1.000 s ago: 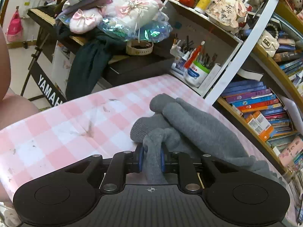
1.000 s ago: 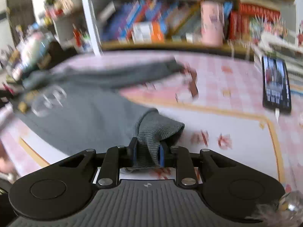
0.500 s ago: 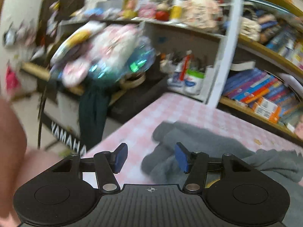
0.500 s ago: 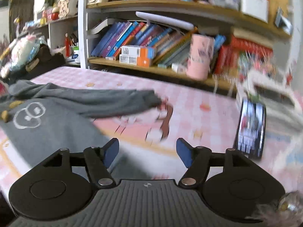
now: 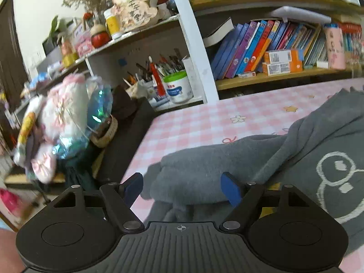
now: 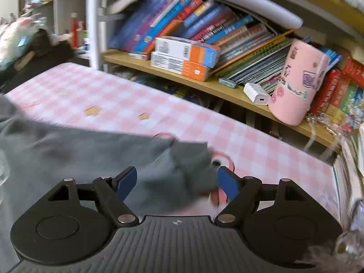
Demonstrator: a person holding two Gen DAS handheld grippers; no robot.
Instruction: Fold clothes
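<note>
Grey sweater: ran off frame right of the left claw, its white print cut by that edge. Cuff between right claw pads: smeared, possibly bunched. Stuffed bundle far left: blurred, unidentifiable.

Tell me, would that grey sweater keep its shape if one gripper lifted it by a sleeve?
Probably not. The grey sweater lies in soft folds and bunches, so it would likely droop. Its knit looks fuzzy, so slipping seems unlikely. The sleeve end lies crumpled, suggesting limp fabric.
</note>
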